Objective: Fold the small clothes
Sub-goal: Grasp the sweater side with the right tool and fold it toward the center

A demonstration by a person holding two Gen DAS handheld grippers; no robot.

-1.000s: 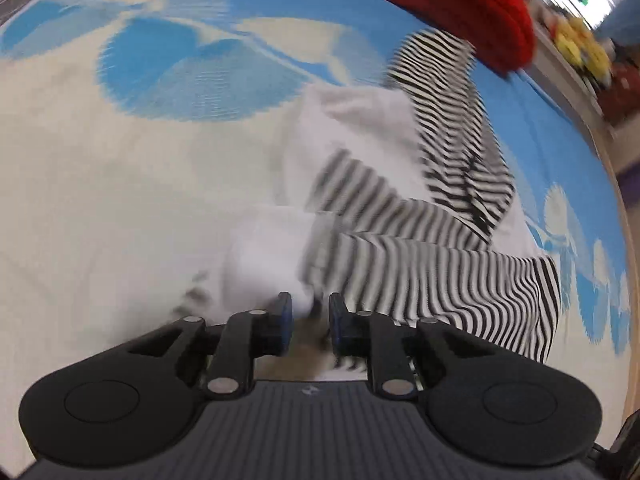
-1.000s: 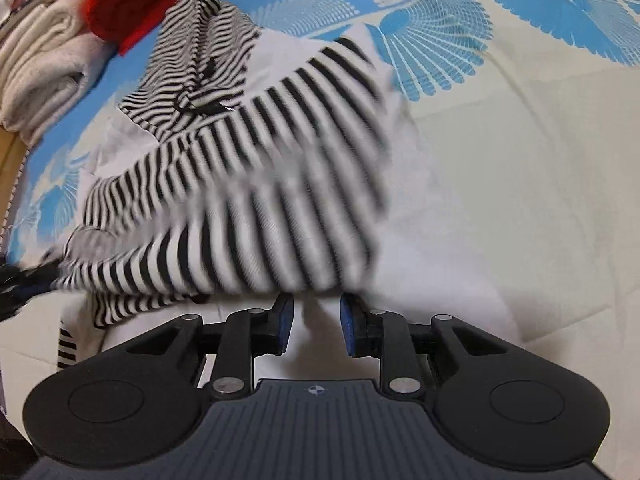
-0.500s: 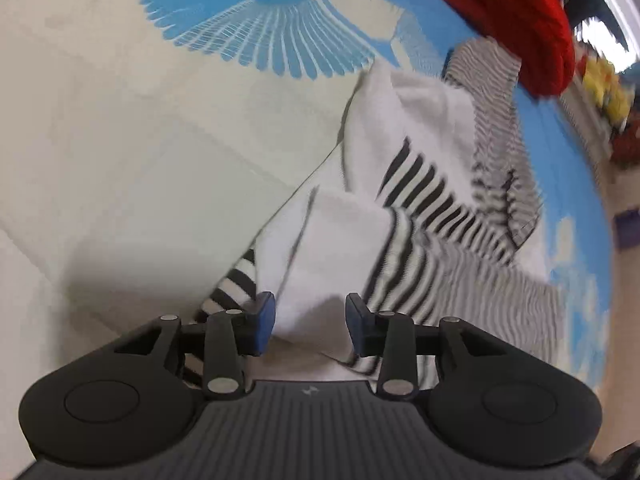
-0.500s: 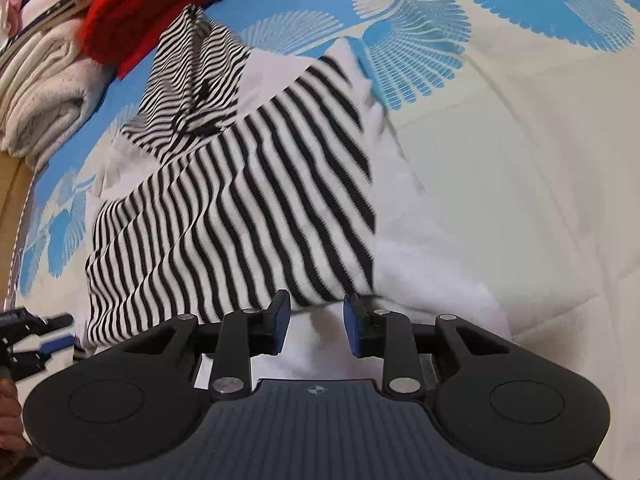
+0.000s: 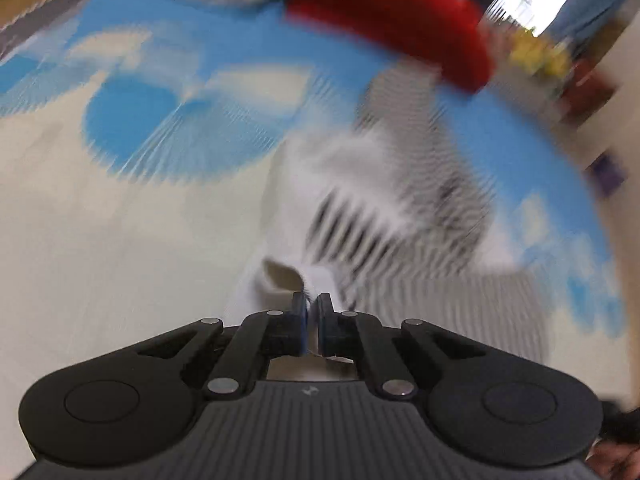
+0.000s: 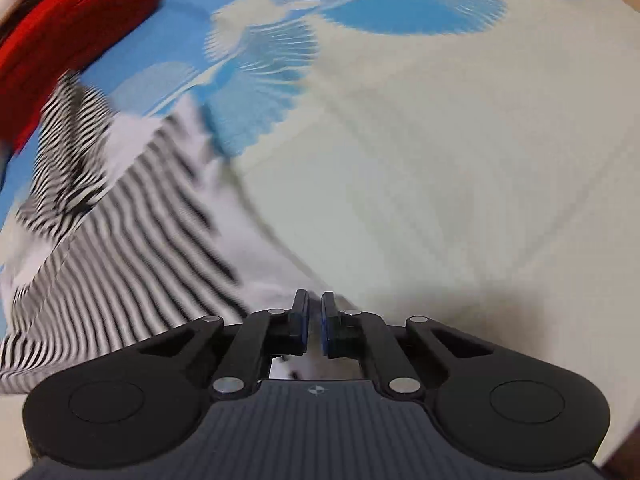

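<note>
Striped garment (image 5: 404, 216) lies spread on the patterned bed sheet (image 5: 100, 240); left gripper (image 5: 312, 312) closing, pinching its white hem; right gripper (image 6: 315, 316) closing on the near edge; lift both corners level and together, keeping the fold line straight.

garment (image 6: 120, 264): black/white stripes, white panels. Bedsheet (image 6: 440, 160): cream, blue fan print. Folded knit (image 5: 392, 20): red. Hand-held grippers: black, blue pads.

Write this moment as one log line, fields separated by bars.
step: grasp hem | left gripper: shut on shirt | right gripper: closing on shirt | surface: bed
</note>
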